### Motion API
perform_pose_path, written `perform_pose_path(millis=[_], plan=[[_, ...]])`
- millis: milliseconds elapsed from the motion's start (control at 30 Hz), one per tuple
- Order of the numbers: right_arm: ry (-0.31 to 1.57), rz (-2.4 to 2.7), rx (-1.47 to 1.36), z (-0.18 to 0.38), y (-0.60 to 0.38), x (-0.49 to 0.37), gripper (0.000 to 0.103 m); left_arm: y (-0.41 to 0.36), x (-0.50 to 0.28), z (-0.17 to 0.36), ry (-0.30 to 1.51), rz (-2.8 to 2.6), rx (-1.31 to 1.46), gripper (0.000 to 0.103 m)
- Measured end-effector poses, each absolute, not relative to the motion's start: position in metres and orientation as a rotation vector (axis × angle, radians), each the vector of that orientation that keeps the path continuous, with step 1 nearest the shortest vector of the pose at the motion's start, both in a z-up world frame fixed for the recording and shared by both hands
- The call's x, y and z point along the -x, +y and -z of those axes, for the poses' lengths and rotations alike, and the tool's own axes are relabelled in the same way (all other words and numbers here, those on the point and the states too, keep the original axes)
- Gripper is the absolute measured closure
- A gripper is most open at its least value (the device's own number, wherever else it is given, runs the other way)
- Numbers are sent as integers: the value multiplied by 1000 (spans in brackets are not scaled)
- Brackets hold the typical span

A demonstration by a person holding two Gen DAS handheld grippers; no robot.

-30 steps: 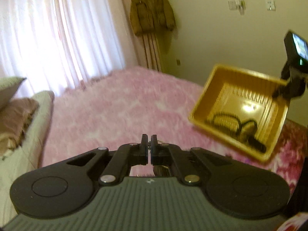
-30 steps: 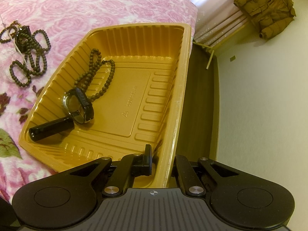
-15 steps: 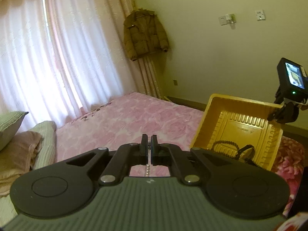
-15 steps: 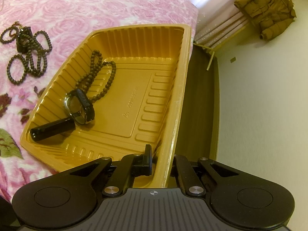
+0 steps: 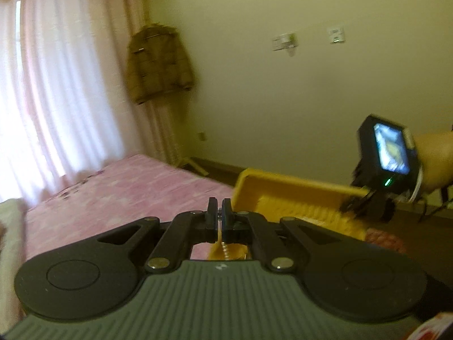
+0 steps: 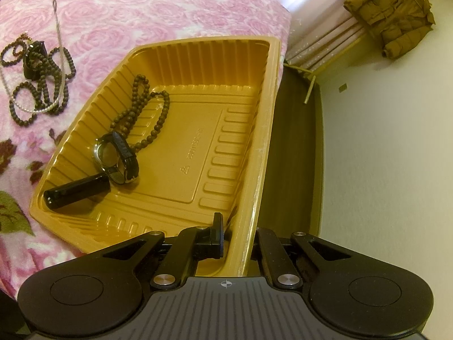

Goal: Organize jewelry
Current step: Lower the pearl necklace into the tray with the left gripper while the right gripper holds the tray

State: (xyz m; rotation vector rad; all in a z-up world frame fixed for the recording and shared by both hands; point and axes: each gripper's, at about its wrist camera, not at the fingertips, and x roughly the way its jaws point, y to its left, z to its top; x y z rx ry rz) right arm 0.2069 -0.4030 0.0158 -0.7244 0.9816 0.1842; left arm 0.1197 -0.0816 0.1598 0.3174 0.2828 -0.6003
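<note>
My right gripper [image 6: 236, 233] is shut on the near rim of a yellow plastic tray [image 6: 271, 90], which it holds tilted on the pink bed. In the tray lie a dark bead necklace [image 6: 147, 113], a watch [image 6: 116, 161] and a black tube [image 6: 76, 191]. My left gripper [image 5: 219, 212] is shut on a thin pearl chain [image 5: 225, 250] that hangs below its fingers. That chain [image 6: 58, 25] runs down to a pile of dark beads [image 6: 42, 82] left of the tray. The tray [image 5: 283, 189] and right gripper [image 5: 365, 206] show at right in the left wrist view.
The pink floral blanket [image 6: 158, 8] covers the bed. A brown jacket [image 5: 158, 68] hangs by the curtains [image 5: 62, 90]. A dark floor strip [image 6: 297, 147] runs between bed and wall. A small black item [image 6: 34, 59] lies among the loose beads.
My left gripper has risen and tilted up, lifting the pearl chain off the bead pile. The tray has stayed in my right gripper's hold, barely moving.
</note>
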Motion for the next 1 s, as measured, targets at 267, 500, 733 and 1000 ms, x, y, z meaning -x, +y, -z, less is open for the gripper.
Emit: perform_pose_path(millis=[267, 500, 733, 1000], plan=[[979, -186, 724, -16, -404, -207, 98, -142, -141, -171, 259, 713, -300, 102], [979, -188, 721, -17, -405, -207, 98, -169, -177, -149, 308, 689, -301, 102], [979, -188, 721, -17, -406, -207, 98, -180, -213, -101, 432, 681, -320, 102], [985, -188, 718, -17, -407, -209, 98, -181, -237, -86, 480, 680, -306, 101]])
